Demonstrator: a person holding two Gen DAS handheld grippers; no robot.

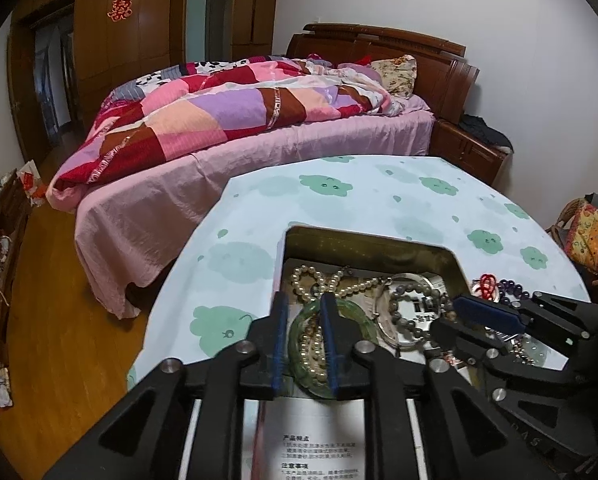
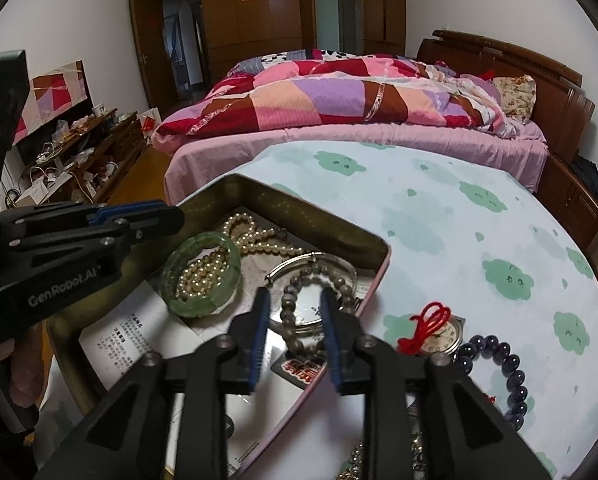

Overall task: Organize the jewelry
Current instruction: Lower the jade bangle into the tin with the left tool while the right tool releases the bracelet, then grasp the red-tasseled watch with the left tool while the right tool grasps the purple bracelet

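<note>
Between the slightly parted fingers of the left gripper (image 1: 305,300) lies a translucent green bangle (image 1: 363,322), ungripped, ringing cream pearls (image 1: 313,346); the right gripper (image 2: 293,296) gapes empty over grey beads (image 2: 289,302).

Both grippers tilt down, side by side. Left gripper (image 1: 303,302) jaws slightly apart; right gripper (image 2: 295,300) jaws apart, nothing clamped.

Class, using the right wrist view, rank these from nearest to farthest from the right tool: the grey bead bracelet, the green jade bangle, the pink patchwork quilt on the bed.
1. Grey bead bracelet: in the tin, directly between the fingers of the right tool.
2. Green jade bangle: in the tin, to the left.
3. Pink patchwork quilt: on the bed, far behind the table.
</note>
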